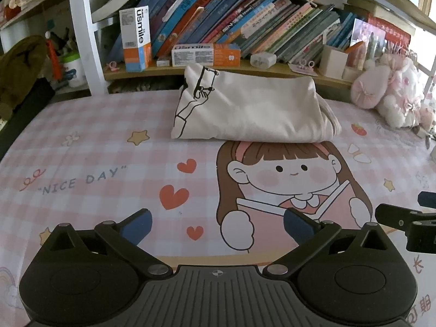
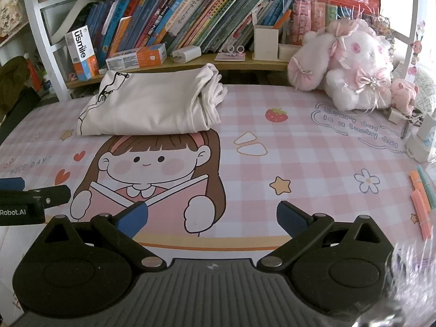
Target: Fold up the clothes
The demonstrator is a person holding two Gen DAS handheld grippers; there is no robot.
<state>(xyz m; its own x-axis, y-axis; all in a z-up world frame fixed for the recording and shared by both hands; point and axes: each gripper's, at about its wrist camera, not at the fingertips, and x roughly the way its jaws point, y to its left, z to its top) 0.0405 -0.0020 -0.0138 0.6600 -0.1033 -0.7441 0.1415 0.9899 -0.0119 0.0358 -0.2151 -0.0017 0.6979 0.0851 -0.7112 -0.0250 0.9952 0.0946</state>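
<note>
A cream shirt (image 1: 250,109) with a black line drawing lies folded into a compact bundle at the far side of the pink checked desk mat (image 1: 109,163), just before the shelf. The right wrist view shows the same shirt (image 2: 147,109) at upper left. My left gripper (image 1: 218,224) hovers over the near part of the mat, open, nothing between its blue pads (image 1: 139,224). My right gripper (image 2: 212,218) is open too and empty, well short of the shirt. Each gripper's tip shows at the edge of the other's view.
A shelf of books (image 1: 231,19) and toothpaste boxes (image 1: 205,54) runs behind the mat. Pink and white plush toys (image 2: 351,65) sit at the back right. Coloured strips (image 2: 421,199) and a small white bottle (image 2: 421,141) lie at the right edge.
</note>
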